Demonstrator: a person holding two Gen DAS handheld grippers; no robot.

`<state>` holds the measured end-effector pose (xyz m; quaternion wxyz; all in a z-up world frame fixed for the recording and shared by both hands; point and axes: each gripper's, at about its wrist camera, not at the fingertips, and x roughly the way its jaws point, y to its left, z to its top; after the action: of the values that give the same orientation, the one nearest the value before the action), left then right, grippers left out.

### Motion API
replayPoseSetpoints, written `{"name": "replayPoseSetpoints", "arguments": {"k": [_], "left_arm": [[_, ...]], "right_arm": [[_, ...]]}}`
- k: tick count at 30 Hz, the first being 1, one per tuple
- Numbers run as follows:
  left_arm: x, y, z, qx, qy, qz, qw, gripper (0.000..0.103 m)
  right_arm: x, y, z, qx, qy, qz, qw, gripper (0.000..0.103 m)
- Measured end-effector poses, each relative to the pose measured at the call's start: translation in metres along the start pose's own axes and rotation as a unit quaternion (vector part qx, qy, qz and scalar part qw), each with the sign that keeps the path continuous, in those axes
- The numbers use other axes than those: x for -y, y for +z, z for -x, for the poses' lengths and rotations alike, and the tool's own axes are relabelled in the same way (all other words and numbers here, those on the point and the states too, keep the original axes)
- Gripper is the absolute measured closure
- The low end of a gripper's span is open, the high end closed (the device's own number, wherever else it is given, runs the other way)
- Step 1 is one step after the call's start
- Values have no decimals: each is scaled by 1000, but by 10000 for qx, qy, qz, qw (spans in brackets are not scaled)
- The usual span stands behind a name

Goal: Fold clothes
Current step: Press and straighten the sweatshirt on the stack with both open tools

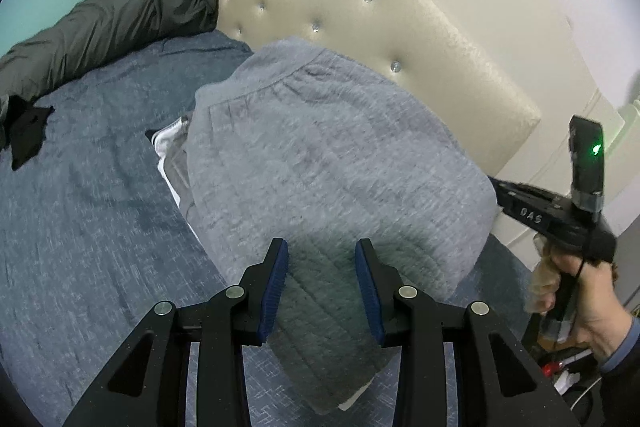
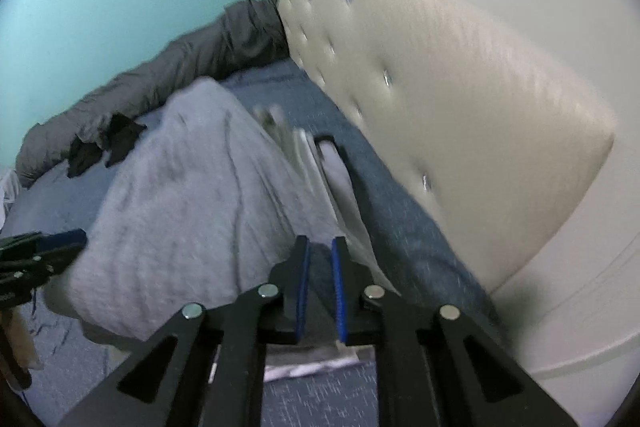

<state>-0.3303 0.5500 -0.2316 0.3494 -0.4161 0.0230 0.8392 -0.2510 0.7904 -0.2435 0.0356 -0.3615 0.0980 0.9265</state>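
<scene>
Between the right gripper's (image 2: 320,291) nearly closed blue pads sits an edge of the grey garment (image 1: 320,163), lifted off the blue bedspread (image 1: 88,219) just before the tufted headboard (image 1: 400,39); the left gripper (image 1: 322,291) stands wide apart, holding nothing. That thin pinch could slip, I judge, spilling the white lining toward the headboard. Only "DAS" reads, on the right gripper's body.

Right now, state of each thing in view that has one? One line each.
Left gripper: open, fingers either side of the grey garment's near edge.
Right gripper: nearly closed on the garment's edge; firm pinch unclear.
Grey garment: partly folded, bulging, lying on the bed.
White garment: beneath the grey one, edge showing.
Dark jacket: bunched, unfolded, along the far bedside.
Black cloth: crumpled, loose.
</scene>
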Motion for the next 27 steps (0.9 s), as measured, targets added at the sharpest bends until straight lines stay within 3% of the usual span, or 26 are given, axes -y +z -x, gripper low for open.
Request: {"name": "replayPoseSetpoints", "arguments": {"k": [6,10,12,14,17,21,27], "left_arm": [[-2,5,3,48,-48,38,10000,66],[-10,17,14,132,-150,97,9998,66],[-18,26,18,163,-178,155,9996,66],[-24,36,19,198,-46,101,9997,66],[-36,48,13,135,94,95,9998,66],[-57,56,-1,29,82,287,9995,66],[-78,59,-26,-113,103,340,9993,66]], "right_arm": [[9,-11,-14,-214,-36,-134,9997,99],[12,14,11,240,74,-224,9994,99],[7,34,22,382,341,-201,9985,99],[-5,54,21,221,805,-40,9965,99],[-37,82,7,-221,1151,488,9919,99],[-79,111,-20,-662,1067,1035,9867,99],[-101,131,-61,-1095,784,1180,9838,99]]}}
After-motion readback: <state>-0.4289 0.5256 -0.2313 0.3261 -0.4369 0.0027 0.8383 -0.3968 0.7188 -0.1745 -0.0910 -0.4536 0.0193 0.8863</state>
